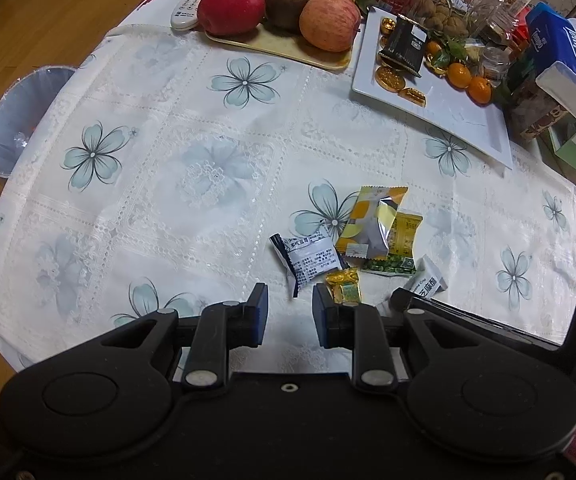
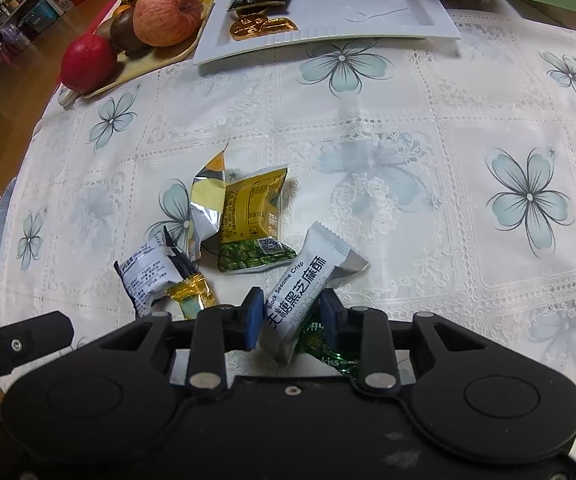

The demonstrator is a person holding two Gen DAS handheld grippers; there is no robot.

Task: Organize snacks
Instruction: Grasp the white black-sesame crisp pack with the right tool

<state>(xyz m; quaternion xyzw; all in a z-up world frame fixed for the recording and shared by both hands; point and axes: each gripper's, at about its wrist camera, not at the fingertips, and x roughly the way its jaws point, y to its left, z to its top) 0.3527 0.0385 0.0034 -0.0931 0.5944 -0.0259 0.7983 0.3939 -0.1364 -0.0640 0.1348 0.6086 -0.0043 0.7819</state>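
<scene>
My right gripper (image 2: 292,312) pinches the sesame crisp packet (image 2: 308,292) near its end; slick wrapper could slip; left gripper (image 1: 290,308) part-spread, holding nothing.

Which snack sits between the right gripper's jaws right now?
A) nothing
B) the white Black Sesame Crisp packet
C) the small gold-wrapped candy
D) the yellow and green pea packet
B: in the right wrist view the white Black Sesame Crisp packet stands tilted between the blue pads of the right gripper, both pressing its sides, while the gold-wrapped candy and pea packet lie apart on the tablecloth.
</scene>
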